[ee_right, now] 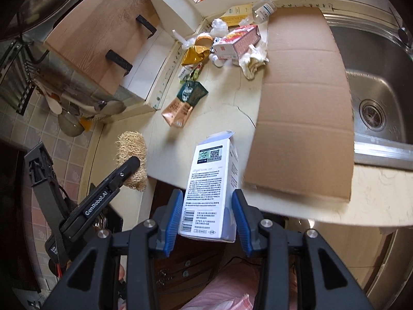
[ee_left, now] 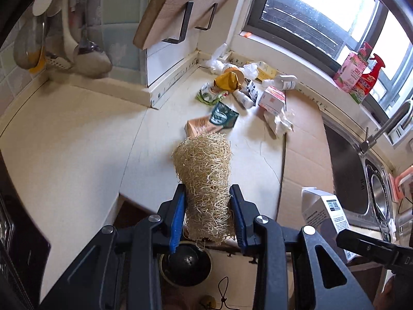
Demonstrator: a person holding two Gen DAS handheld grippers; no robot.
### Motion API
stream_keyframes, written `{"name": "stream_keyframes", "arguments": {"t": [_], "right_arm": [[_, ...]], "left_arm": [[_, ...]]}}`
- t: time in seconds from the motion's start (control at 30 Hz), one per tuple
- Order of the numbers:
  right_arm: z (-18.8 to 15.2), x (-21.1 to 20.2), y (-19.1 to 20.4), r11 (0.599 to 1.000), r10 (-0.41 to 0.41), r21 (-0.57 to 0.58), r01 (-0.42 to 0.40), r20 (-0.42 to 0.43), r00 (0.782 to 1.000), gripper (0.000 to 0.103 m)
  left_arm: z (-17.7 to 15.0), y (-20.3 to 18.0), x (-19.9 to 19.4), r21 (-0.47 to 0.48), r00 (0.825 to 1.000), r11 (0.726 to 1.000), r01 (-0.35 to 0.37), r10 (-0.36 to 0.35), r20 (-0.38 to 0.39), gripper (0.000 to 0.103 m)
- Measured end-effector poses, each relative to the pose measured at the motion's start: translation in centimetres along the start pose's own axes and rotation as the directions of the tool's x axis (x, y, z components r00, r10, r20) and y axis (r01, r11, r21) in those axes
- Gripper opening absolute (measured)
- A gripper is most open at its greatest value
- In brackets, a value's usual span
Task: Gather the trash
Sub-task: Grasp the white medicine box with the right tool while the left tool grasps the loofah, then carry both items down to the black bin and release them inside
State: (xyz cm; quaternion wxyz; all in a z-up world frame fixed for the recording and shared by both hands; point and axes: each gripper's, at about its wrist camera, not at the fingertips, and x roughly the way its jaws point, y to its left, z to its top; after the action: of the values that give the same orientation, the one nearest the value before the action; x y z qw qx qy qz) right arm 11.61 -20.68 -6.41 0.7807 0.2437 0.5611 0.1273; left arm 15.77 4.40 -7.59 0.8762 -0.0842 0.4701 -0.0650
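loofah scrubber (ee_left: 204, 180) clamped in left gripper (ee_left: 207, 214) jaws, lifted off worktop (ee_left: 77, 129) at its front edge. white carton (ee_right: 211, 186) clamped in right gripper (ee_right: 206, 219) jaws, likewise clear of worktop. step in hand, as judged: carry phase, both items picked, not yet dropped. rest of trash pile (ee_left: 240, 87) lies in far corner under window, beside cardboard sheet (ee_right: 304, 98). next move calls for bin; none identifiable in view. release only over it, then return for pile.

place: home kitchen | cues: steel sink (ee_right: 374, 87), hanging ladles (ee_left: 87, 51), tiled wall (ee_left: 116, 13), countertop (ee_left: 77, 134)
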Motion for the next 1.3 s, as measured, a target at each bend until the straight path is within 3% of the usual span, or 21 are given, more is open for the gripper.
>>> {"name": "stream_keyframes", "arguments": {"t": [0.3, 0.57, 0.8, 1.1, 1.2, 1.3], "right_arm": [[-6.4, 1.1, -2.6, 1.000, -0.019, -0.019, 0.017, -0.114, 0.993, 0.040], [-11.4, 6.0, -4.5, 0.998, -0.029, -0.057, 0.016, -0.223, 0.974, 0.040], [-14.1, 13.1, -6.5, 0.997, -0.009, -0.070, -0.011, -0.276, 0.961, 0.040], [-16.4, 26.2, -10.9, 0.990, -0.105, -0.125, 0.069, -0.307, 0.946, 0.042], [-16.9, 30.4, -12.5, 0.990, -0.111, -0.119, 0.077, -0.316, 0.942, 0.043], [-17.2, 33.1, -14.5, 0.990, -0.133, -0.089, 0.109, -0.324, 0.937, 0.048]], "left_arm": [[-8.0, -1.2, -3.0, 0.006, 0.998, 0.999, 0.048, -0.048, -0.049, 0.032], [-15.6, -0.4, -0.3, 0.008, 0.984, 1.000, 0.026, -0.024, -0.176, 0.033], [-21.1, 3.3, 6.1, -0.048, 0.948, 0.999, 0.007, -0.022, -0.318, 0.034], [-26.4, 5.8, 17.7, -0.002, 0.900, 1.000, -0.011, 0.009, -0.437, 0.041], [-27.7, 6.7, 21.5, 0.004, 0.884, 0.999, -0.032, 0.030, -0.466, 0.051], [-28.5, 7.8, 24.4, 0.000, 0.871, 0.997, -0.078, 0.068, -0.486, 0.069]]}}
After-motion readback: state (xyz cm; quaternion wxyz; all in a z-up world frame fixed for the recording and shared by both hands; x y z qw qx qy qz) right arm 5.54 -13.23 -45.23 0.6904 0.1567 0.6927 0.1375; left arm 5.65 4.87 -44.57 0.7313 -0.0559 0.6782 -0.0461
